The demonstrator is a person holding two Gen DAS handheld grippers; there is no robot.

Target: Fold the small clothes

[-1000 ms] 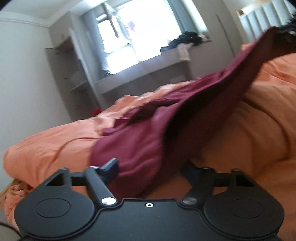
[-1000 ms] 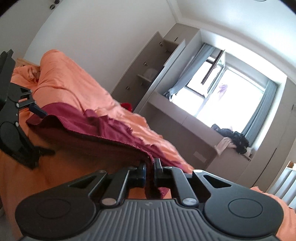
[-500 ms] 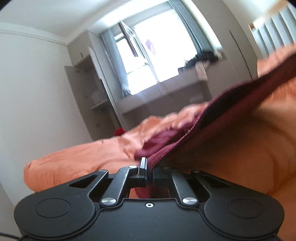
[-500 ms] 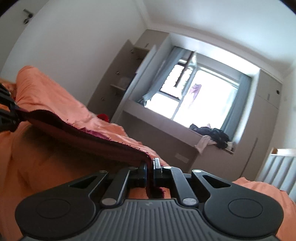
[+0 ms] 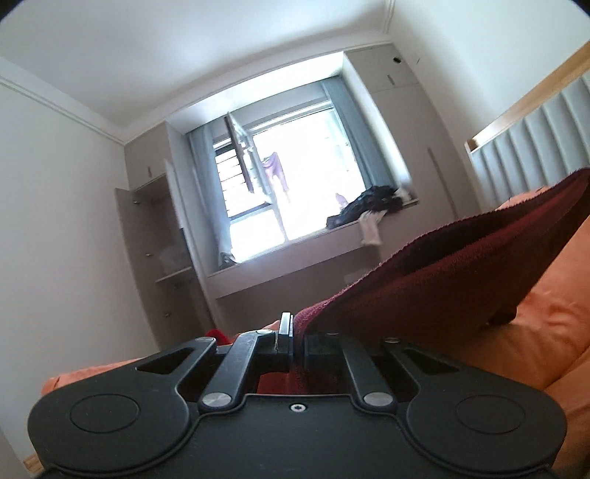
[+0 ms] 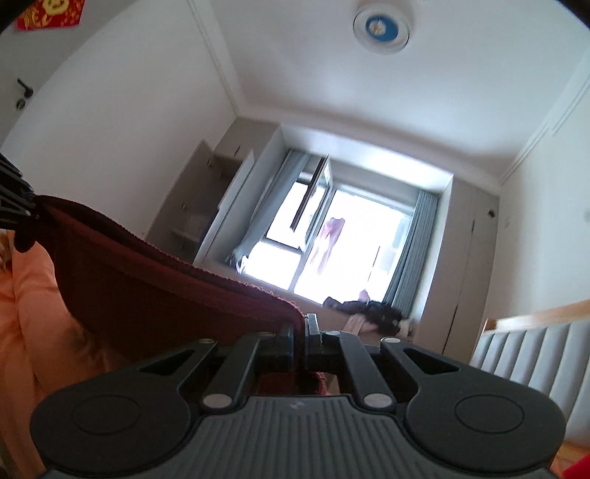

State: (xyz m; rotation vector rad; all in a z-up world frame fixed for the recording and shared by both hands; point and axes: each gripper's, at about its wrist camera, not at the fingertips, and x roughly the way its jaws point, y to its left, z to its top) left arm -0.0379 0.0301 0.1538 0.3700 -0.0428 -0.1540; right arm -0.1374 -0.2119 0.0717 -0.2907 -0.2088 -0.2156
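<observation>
1. We are in the lifting step: the dark red garment (image 5: 461,280) hangs stretched between our two tongs, raised clear of the orange bedding (image 5: 545,331), with its lower part out of sight below the tools

2. The left gripper (image 5: 295,337) has its jaws pressed together on a corner of the cloth; in its view the fabric runs off toward 2 o'clock

3. The right gripper (image 6: 300,337) is likewise clamped tight on the other corner, with a fold of red showing between and beneath the jaws; here the cloth (image 6: 155,280) stretches away toward 10 o'clock

4. We judge the next move to be carrying the top edge forward and down so the garment lies flat, or doubles over itself, on the bedding; that calls for keeping both grips firm and the edge taut and level between us

5. Only the right view shows the left tool from outside, at 9 o'clock at the frame edge, with the cloth corner meeting it (image 6: 14,210); it also shows the ceiling lamp (image 6: 381,25)

6. Only the left view shows the cloth's underside in shadow above the bedding at 3 o'clock; the right tool is not in it

7. Both views face the window (image 5: 295,191), with dark clothes heaped on its sill (image 5: 368,210)
</observation>
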